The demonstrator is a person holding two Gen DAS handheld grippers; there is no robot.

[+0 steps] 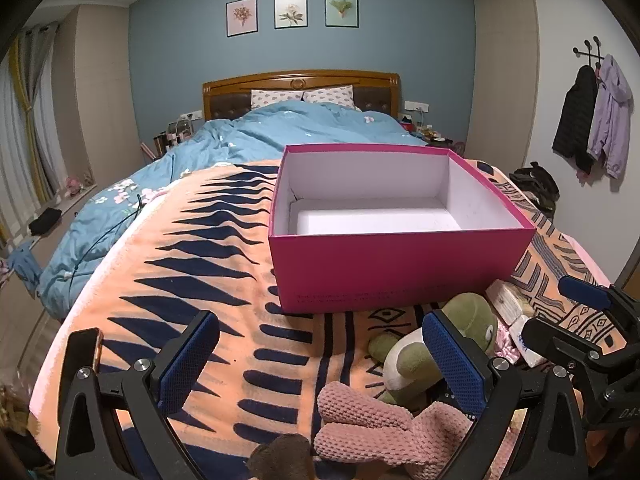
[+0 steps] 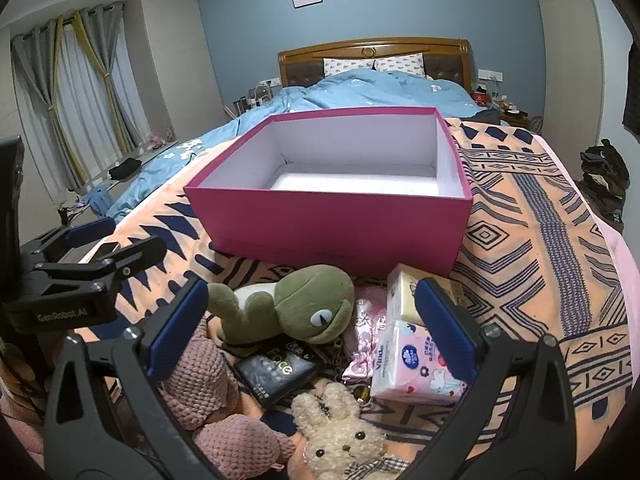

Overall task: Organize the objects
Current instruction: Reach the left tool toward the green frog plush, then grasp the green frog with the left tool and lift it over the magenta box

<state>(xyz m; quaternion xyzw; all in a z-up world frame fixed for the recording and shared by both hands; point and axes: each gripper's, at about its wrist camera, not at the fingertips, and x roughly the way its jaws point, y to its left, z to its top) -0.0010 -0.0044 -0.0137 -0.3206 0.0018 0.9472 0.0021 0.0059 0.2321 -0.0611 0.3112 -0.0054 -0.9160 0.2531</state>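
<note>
While the pink cardboard box (image 2: 332, 216) stands empty, both tongs, left (image 1: 320, 364) and right (image 2: 312, 328), gape apart; next, I judge, grasp the green plush frog (image 2: 296, 304).

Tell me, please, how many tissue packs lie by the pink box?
2: a beige pack right in front of the box, and a pink-printed pack just nearer the camera, touching it. Others may hide under the pile.

Pink box (image 2: 328, 224) open-topped and empty inside, toy pile (image 2: 304, 344) crowding its near wall
</note>
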